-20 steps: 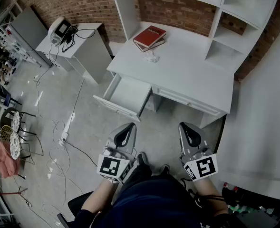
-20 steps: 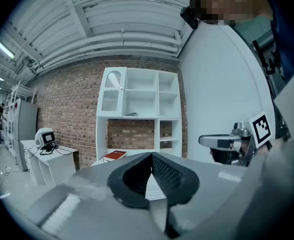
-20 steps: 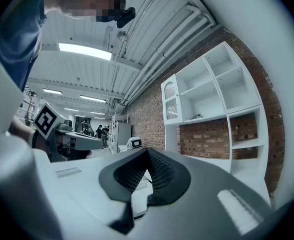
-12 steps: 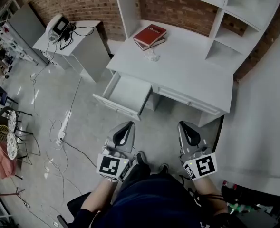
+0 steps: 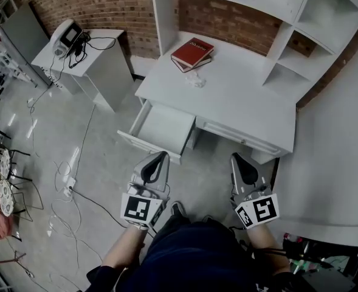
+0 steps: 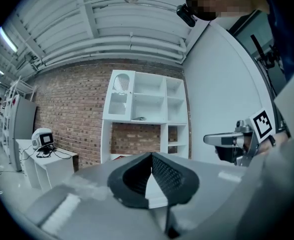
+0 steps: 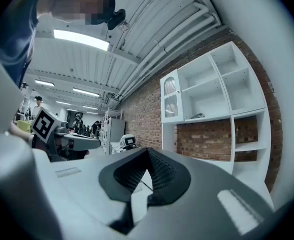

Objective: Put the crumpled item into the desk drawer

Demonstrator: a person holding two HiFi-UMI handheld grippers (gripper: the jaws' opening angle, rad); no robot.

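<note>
Head view: the crumpled item [image 5: 195, 78] lies on the white table [image 5: 239, 105] just beside a red book [image 5: 192, 50] whose title is unreadable, and the drawer [image 5: 160, 129] stands open. Left gripper view: the left claw [image 6: 150, 157] is closed and empty. Right gripper view: the right claw [image 7: 147, 155] is closed and empty too.

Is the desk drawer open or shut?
Open. The drawer sticks out from the desk, its white inside showing and looking empty.

Lab hall: brick wall [image 5: 106, 5]; floor cables [image 5: 69, 188]
</note>
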